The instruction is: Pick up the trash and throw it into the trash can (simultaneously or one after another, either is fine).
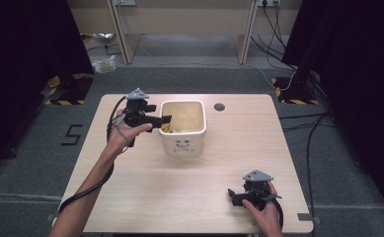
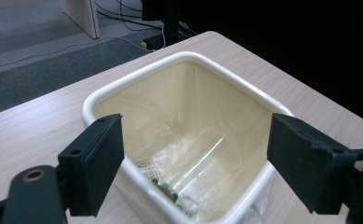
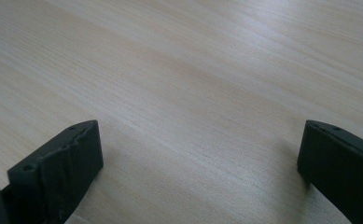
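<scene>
The left claw (image 1: 166, 118) is hovering at the near rim of the bin (image 1: 183, 146), its jaws spread wide and pinching nothing. In the left gripper view the bin's (image 2: 123, 88) mouth is lying just ahead of and below the claw (image 2: 195, 165), and a clear plastic bottle (image 2: 188, 168) with a printed label is lying on the lined bottom, straight under the gap between the jaws. Judging from that, the drop into the bin is looking done: the bottle is resting inside, apart from both pads. The right claw (image 1: 234, 196) is sitting low over the counter (image 1: 145, 197), well apart from the bin, jaws also spread with only bare wood (image 3: 193, 93) between them. What seems left is little: the left claw drawing back from the rim, unless more rubbish is waiting somewhere out of sight.
</scene>
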Demonstrator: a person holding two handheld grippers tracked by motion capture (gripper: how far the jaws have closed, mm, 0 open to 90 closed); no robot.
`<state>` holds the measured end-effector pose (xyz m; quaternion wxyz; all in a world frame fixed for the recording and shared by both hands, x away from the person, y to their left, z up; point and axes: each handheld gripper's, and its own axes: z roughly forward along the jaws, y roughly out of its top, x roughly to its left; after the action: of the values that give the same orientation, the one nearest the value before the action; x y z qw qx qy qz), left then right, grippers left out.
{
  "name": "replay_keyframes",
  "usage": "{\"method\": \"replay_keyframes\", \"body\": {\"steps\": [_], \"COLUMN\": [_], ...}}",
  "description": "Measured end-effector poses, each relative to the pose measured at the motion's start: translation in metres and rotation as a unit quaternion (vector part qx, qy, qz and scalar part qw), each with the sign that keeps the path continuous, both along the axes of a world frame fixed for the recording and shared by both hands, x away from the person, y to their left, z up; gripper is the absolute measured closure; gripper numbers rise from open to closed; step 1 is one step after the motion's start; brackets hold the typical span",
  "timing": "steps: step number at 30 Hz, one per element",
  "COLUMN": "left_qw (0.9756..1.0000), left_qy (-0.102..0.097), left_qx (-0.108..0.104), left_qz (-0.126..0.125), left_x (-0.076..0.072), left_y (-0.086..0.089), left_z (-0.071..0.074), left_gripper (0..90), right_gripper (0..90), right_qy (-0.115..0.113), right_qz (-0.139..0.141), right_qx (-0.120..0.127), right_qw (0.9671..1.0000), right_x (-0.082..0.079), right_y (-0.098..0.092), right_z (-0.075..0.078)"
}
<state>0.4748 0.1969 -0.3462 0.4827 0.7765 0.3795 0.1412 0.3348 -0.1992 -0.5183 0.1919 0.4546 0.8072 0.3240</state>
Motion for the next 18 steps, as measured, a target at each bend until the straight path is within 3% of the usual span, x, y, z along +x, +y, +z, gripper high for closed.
{"method": "replay_keyframes", "body": {"steps": [5,11,18], "left_qw": [0.9999,0.9996,0.9995], "left_qy": [-0.01,-0.011,-0.014], "left_qx": [-0.007,-0.012,-0.013], "left_qz": [0.011,0.021,0.027], "left_x": [-0.01,-0.022,-0.035], "left_y": [0.021,0.045,0.059], "left_z": [0.003,-0.005,-0.017], "left_gripper": [18.1,18.4,18.6], "right_gripper": [0.4,0.4,0.4], "right_qy": [0.0,0.001,0.002], "right_qz": [0.0,0.0,0.0], "right_qx": [0.0,-0.001,0.0], "right_qw": [1.0,1.0,1.0], "right_x": [0.0,0.0,0.0], "right_y": [0.0,0.0,0.0], "right_z": [0.0,0.0,0.0]}}
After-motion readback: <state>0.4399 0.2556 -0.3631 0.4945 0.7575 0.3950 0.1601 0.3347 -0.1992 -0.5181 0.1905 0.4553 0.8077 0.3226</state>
